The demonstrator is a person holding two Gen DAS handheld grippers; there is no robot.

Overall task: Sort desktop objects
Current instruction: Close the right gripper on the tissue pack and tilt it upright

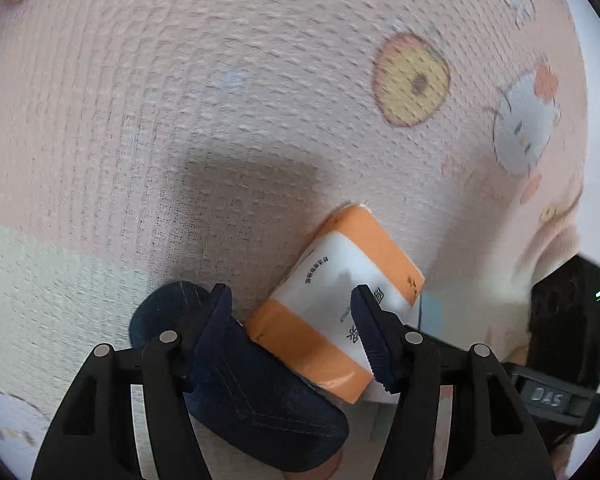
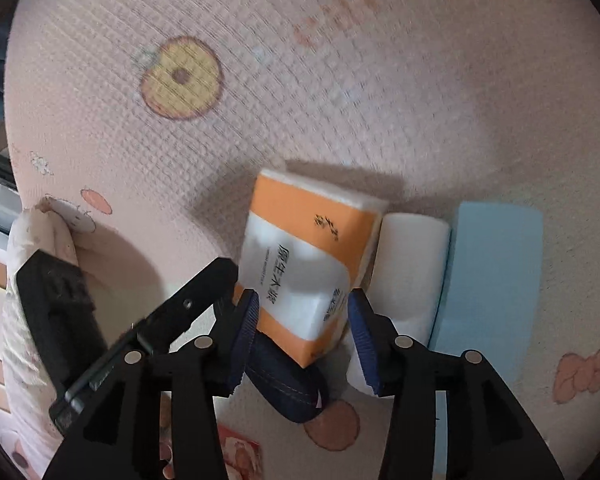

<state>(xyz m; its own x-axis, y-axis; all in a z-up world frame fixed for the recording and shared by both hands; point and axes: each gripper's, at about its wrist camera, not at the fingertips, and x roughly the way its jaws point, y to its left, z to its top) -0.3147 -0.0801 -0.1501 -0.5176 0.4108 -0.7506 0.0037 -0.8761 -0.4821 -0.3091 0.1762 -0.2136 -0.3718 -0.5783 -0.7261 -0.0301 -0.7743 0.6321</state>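
Dark denim pouch [image 1: 260, 396] lies just under both tongs, with the orange-and-white tissue pack [image 1: 336, 308] tilted on top of it. Left tongs [image 1: 292, 332] stand apart around the pack, not pressing it; right tongs [image 2: 302, 332] stand apart too, the pack's near end between them. A placing step seems finished; next, back off cleanly without tipping the pack against the white roll [image 2: 408, 264].

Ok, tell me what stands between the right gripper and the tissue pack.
Nothing visible does. The tissue pack already lies between the right gripper's open fingers, its near end over a denim pouch, a white roll beside it.
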